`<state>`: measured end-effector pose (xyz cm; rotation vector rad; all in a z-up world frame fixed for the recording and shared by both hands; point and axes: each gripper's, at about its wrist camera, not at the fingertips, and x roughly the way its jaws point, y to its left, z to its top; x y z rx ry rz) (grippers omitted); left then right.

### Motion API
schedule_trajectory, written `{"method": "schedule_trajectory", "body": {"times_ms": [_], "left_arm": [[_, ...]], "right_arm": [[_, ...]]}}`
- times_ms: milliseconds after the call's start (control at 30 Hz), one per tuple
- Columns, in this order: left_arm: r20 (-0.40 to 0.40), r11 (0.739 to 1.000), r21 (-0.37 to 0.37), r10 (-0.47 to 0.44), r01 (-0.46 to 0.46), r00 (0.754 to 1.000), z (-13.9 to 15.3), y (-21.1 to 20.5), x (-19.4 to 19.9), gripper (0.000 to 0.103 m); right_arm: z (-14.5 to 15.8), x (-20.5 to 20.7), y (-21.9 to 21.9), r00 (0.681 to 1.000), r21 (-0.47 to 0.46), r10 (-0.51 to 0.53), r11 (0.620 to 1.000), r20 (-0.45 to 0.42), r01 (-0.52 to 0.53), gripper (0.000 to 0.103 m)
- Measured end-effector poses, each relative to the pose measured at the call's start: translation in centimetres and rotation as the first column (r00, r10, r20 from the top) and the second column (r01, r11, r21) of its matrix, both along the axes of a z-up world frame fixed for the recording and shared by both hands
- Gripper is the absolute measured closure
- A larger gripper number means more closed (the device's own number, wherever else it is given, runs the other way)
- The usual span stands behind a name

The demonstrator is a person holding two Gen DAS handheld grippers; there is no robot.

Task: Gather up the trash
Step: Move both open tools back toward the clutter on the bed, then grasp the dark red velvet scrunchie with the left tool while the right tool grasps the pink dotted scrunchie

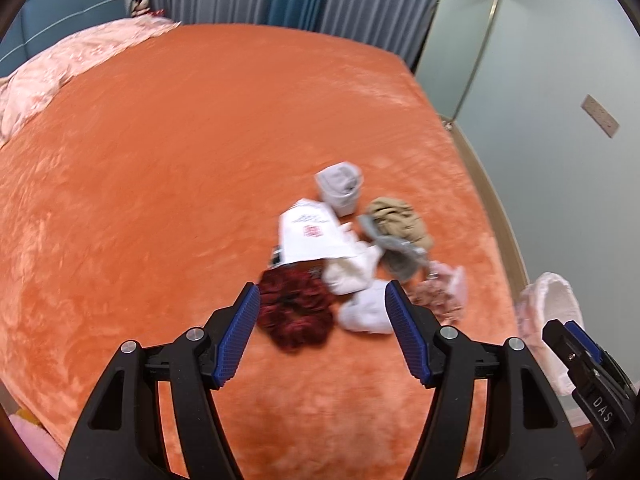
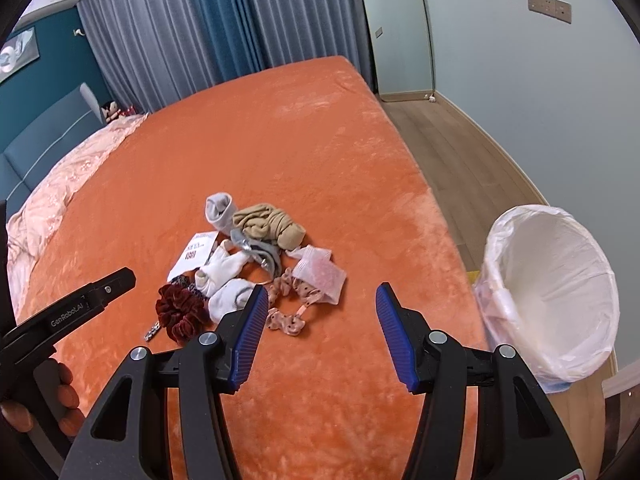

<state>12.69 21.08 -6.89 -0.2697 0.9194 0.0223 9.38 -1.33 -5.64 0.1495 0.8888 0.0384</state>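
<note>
Only the right view showed the whole bin (image 2: pixel 552 292) and wood floor (image 2: pixel 452 160). Both grippers' fingers (image 1: pixel 240 336) (image 2: pixel 248 336) were apart, holding nothing, over the orange bed (image 1: pixel 160 200).

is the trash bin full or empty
Looks empty: the trash bin stands upright beside the bed, only bare white liner visible inside.

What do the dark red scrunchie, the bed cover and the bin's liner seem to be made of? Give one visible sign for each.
Dark red scrunchie: probably velvet, with soft sheen on gathered folds.
Bed cover: plush fleece-like fabric, with brushed, patchy nap.
Bin liner: thin, translucent white plastic film, wrinkled over the rim.
</note>
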Motion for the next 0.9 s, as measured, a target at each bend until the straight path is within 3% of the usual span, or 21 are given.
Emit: {"method": "schedule_trajectory", "body": {"times_ms": [367, 733, 833, 900], "left_arm": [[-0.121, 0.999, -0.009, 0.047, -0.048, 0.992, -6.0, 3.7, 1.8, 0.041], [-0.181, 0.999, -0.032, 0.02, -0.026, 0.983, -9.6, 3.4, 4.3, 0.046], [-0.19, 0.999, -0.043, 0.012, -0.02, 0.982, -10.2, 3.3, 4.7, 0.054], [-0.199, 0.998, -0.052, 0.006, -0.017, 0.98, -10.6, 3.3, 4.9, 0.066]], "right_arm": [[-5.7, 3.5, 2.6, 0.994, 0.001, 0.001, 1.0, -0.107, -0.001, 0.048], [-9.8, 7.1, 2.6, 0.985, 0.004, -0.03, 1.0, -0.173, 0.031, 0.048], [-10.9, 7.6, 2.5, 0.98, 0.015, -0.037, 0.999, -0.197, 0.041, 0.048], [-11.5, 7.7, 2.4, 0.977, 0.029, -0.042, 0.998, -0.209, 0.049, 0.053]]}}
